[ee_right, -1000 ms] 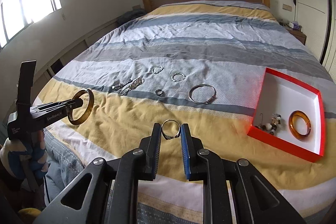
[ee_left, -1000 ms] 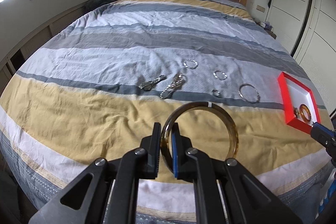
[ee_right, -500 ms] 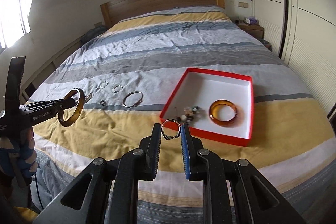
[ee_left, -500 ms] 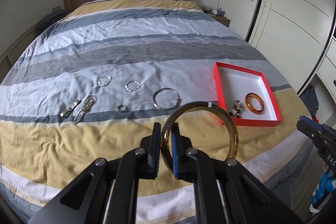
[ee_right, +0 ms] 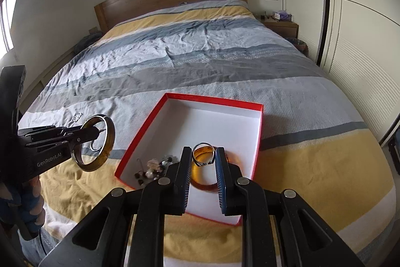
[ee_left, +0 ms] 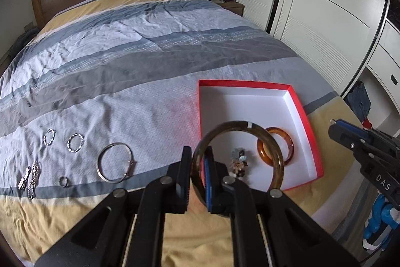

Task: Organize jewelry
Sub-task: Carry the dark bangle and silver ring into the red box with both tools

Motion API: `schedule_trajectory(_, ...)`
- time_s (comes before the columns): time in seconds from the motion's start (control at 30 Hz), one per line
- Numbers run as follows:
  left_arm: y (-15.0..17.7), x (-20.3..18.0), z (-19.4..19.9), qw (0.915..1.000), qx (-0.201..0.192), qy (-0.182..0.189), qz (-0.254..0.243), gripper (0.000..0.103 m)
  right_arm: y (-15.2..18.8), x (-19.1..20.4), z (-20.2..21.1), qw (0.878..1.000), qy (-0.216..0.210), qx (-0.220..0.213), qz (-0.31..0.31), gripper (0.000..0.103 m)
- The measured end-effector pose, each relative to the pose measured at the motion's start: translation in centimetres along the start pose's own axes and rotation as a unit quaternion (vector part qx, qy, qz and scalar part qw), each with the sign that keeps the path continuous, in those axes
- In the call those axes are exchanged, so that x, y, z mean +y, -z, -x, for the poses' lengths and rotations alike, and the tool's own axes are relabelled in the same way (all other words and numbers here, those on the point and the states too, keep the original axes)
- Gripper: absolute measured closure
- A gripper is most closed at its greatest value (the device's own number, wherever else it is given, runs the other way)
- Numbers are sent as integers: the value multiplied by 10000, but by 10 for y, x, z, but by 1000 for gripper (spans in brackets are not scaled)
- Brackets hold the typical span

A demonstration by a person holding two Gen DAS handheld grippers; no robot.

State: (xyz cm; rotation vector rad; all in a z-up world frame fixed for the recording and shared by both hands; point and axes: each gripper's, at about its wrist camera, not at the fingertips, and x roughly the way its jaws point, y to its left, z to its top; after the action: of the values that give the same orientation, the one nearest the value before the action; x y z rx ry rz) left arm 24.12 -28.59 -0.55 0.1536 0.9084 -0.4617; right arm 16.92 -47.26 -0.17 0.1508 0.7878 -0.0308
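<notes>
The left tool is clamped on a brown bangle at lower centre, above the bed. The right tool pinches a silver ring over the red box, which holds an amber bangle and beads. More bracelets lie at lower left.

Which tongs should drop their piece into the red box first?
Right, probably. The right tongs hold the silver ring directly above the red box. The left tongs, gripping the brown bangle, sit beside it over the bedspread.
</notes>
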Motion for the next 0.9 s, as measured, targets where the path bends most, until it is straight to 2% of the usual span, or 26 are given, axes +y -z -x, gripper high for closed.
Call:
schedule_trajectory(0.17,-17,-23,-56,9997,242,-30,-36,95,-20,-20,-48,9996,-86,216,166,84)
schedule_trajectory(0.37,-25,-32,-109,9982,570,-172,-102,95,-31,-37,-105,9973,-191,616,345,84)
schedule_trajectory(0.6,-21,-37,-135,9965,750,-288,-250,94,-34,-41,-147,9927,-208,1001,636,84)
schedule_trajectory(0.9,-33,-39,-150,9951,740,-528,-398,94,-32,-31,-166,9846,51,1243,1225,84)
